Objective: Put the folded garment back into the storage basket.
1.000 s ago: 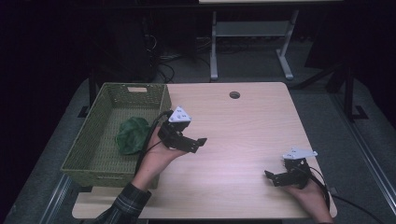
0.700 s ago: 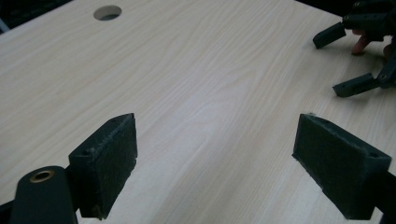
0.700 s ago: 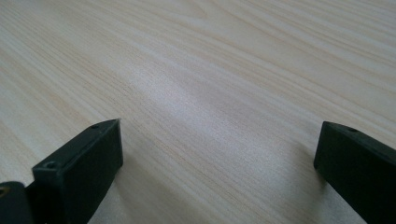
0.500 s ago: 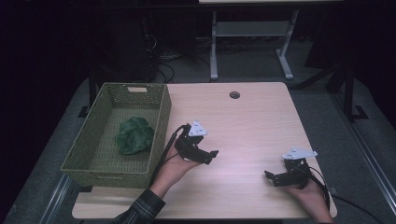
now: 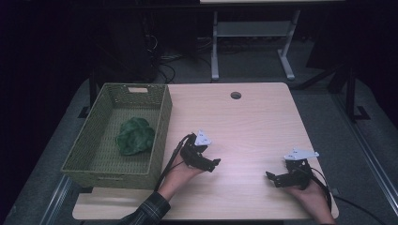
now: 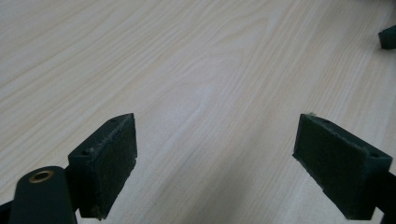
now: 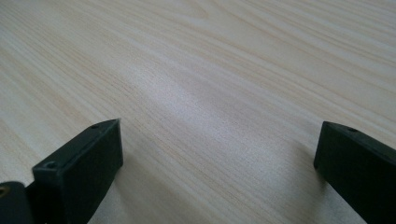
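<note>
A green crumpled leafy-looking thing (image 5: 135, 136) lies inside the olive woven basket (image 5: 162, 123) on the left of the light wooden table (image 5: 253, 122). My left gripper (image 5: 212, 164) rests low over the table just right of the basket, with its jaws pointing right. In the left gripper view it (image 6: 217, 140) is open with bare wood between the pads (image 6: 109, 158). My right gripper (image 5: 273, 179) sits near the front right corner with its jaws pointing left. It (image 7: 219, 140) is also open over bare wood.
A round cable hole (image 5: 235, 95) sits near the table's far edge. A tip of the right gripper's jaw (image 6: 387, 37) shows in the left gripper view. Behind the table stands a white desk frame (image 5: 248, 42) on dark floor.
My left gripper has moved from the basket's right rim down and to the right, settling low over the table. The right gripper has stayed in place.
</note>
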`<action>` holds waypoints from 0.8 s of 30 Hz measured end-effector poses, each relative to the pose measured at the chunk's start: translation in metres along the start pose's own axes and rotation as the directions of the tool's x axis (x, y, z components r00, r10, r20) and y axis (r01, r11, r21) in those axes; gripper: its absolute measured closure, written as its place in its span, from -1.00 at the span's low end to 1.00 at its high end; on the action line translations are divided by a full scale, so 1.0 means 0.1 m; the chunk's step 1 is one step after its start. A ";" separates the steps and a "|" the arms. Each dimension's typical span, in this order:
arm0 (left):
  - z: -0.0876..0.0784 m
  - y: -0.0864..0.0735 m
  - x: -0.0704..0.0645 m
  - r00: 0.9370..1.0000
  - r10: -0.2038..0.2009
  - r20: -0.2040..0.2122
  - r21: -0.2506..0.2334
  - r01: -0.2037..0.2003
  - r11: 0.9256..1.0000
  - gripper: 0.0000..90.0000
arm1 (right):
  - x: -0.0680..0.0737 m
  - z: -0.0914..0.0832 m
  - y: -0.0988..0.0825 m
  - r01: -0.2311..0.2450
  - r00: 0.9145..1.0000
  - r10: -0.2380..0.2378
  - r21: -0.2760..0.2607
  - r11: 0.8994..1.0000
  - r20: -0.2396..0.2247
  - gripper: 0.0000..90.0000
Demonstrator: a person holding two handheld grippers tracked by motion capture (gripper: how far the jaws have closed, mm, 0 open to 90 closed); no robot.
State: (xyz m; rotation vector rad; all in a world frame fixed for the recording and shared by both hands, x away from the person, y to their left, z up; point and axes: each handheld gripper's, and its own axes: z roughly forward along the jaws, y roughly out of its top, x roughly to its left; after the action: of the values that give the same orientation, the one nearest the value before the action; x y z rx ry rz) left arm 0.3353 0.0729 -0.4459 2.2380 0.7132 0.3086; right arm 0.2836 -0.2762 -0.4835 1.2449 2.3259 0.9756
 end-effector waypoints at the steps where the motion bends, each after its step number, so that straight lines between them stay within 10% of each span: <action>1: 0.02 -0.02 0.00 1.000 0.002 -0.001 0.002 -0.002 1.000 -0.71 | 0.00 0.00 0.00 0.000 1.000 0.000 0.000 1.000 0.000 -0.98; 24: 0.20 -0.26 0.04 1.000 0.001 -0.008 0.012 0.000 1.000 -0.72 | 0.00 0.00 0.00 0.003 1.000 -0.003 0.000 1.000 -0.001 -0.98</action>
State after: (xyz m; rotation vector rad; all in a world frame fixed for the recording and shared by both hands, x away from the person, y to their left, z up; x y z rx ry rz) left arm 0.3365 0.0779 -0.4788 2.2492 0.7202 0.3140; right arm 0.2834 -0.2761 -0.4836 1.2408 2.3283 0.9752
